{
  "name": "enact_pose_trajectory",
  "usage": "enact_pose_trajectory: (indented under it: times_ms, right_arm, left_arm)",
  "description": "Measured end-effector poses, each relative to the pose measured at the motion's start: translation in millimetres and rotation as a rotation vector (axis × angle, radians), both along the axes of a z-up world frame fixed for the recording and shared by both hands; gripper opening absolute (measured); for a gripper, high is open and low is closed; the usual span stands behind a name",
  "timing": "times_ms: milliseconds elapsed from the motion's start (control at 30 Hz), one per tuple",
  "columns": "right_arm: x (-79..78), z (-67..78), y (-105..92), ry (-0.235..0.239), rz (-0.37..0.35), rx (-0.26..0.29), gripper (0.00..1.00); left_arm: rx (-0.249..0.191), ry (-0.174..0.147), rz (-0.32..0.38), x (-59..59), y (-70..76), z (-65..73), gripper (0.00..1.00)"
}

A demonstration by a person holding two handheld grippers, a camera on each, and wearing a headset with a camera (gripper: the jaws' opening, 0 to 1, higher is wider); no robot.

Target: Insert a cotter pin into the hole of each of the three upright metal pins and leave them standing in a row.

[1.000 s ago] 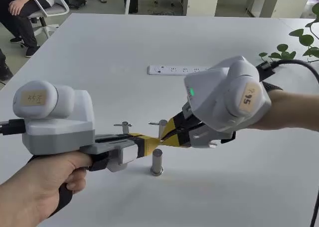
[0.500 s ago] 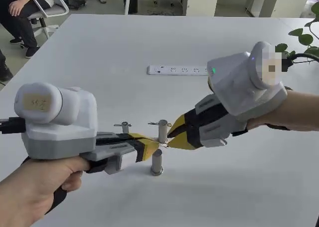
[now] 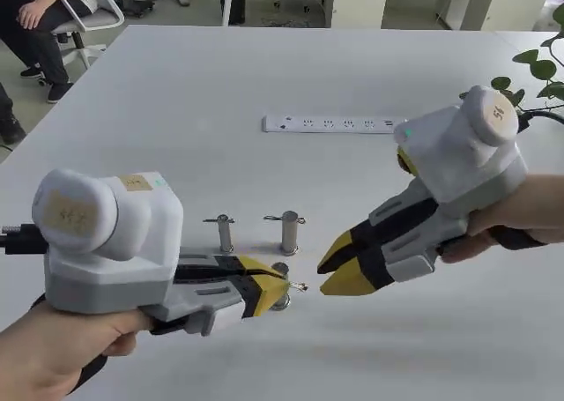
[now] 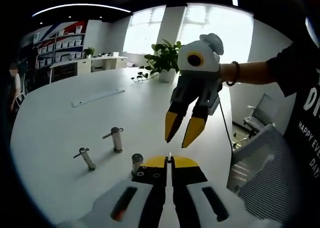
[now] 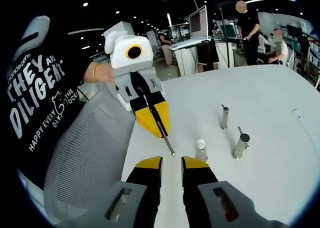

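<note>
Squeezing the cotter pin (image 5: 169,145), the left gripper (image 3: 280,283) is close enough to tip the bare metal pin (image 4: 137,163); the right gripper (image 3: 328,276) hangs with jaws apart.

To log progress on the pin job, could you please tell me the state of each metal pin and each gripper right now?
Left gripper: shut on a cotter pin.
Right gripper: open, holding nothing.
Back left metal pin: upright, cotter pin through it.
Back right metal pin: upright, cotter pin through it.
Front metal pin: upright, no cotter pin in it.
</note>
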State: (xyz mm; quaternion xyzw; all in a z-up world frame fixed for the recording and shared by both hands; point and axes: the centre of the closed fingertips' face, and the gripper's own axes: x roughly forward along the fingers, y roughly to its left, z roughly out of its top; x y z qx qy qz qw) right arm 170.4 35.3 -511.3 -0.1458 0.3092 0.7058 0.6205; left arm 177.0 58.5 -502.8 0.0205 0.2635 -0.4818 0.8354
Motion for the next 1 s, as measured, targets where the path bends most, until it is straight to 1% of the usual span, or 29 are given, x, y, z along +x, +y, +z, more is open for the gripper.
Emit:
enact_pose_trajectory:
  times_ms: [33, 67, 133, 200, 300, 367, 433, 533, 633, 700, 733, 900, 1000]
  right_arm:
    - [-1.0, -0.5, 0.0, 0.006, 0.003, 0.000, 0.11]
    - [-2.9, -1.7, 0.1, 0.019, 0.004, 0.003, 0.11]
    - [-5.6, -4.3, -0.5, 0.029, 0.013, 0.000, 0.11]
    - [-8.2, -5.3, -0.4, 0.045, 0.015, -0.001, 0.11]
    - [-16.2, -4.2, 1.2, 0.066, 0.039, 0.013, 0.13]
    - [-20.8, -3.1, 2.5, 0.088, 0.048, 0.023, 0.13]
    - [-23.9, -3.1, 3.9, 0.097, 0.054, 0.034, 0.13]
    - [-27.6, -3.2, 5.0, 0.112, 0.062, 0.044, 0.12]
    - [-30.4, -2.3, 6.5, 0.129, 0.068, 0.057, 0.11]
    - [-32.4, -0.9, 7.5, 0.139, 0.072, 0.070, 0.09]
    - [-34.2, 0.6, 8.4, 0.154, 0.072, 0.079, 0.08]
    - [-40.2, 2.8, 9.5, 0.184, 0.081, 0.096, 0.04]
    - [-42.1, 3.9, 9.4, 0.191, 0.085, 0.107, 0.01]
  left_arm:
    - [-0.005, -0.007, -0.020, -3.3, -1.7, 0.6, 0.00]
    - [-0.010, -0.009, -0.032, -5.8, -2.8, 1.3, 0.00]
    - [-0.017, -0.012, -0.053, -9.9, -4.5, 2.6, 0.00]
    - [-0.016, -0.012, -0.066, -12.5, -4.9, 2.5, 0.00]
    - [-0.015, -0.018, -0.082, -15.5, -4.9, 2.5, 0.00]
    - [-0.027, -0.019, -0.093, -17.2, -5.5, 3.8, 0.00]
    - [-0.033, -0.022, -0.107, -19.2, -6.5, 4.9, 0.00]
    - [-0.028, -0.033, -0.120, -20.4, -7.0, 5.5, 0.00]
    - [-0.054, -0.038, -0.145, -24.1, -10.9, 10.1, 0.00]
    - [-0.057, -0.043, -0.157, -25.8, -12.1, 11.3, 0.00]
    - [-0.059, -0.046, -0.166, -27.3, -13.2, 12.1, 0.00]
    - [-0.070, -0.044, -0.177, -30.0, -14.8, 13.0, 0.00]
    - [-0.092, -0.042, -0.186, -32.4, -15.9, 16.2, 0.00]
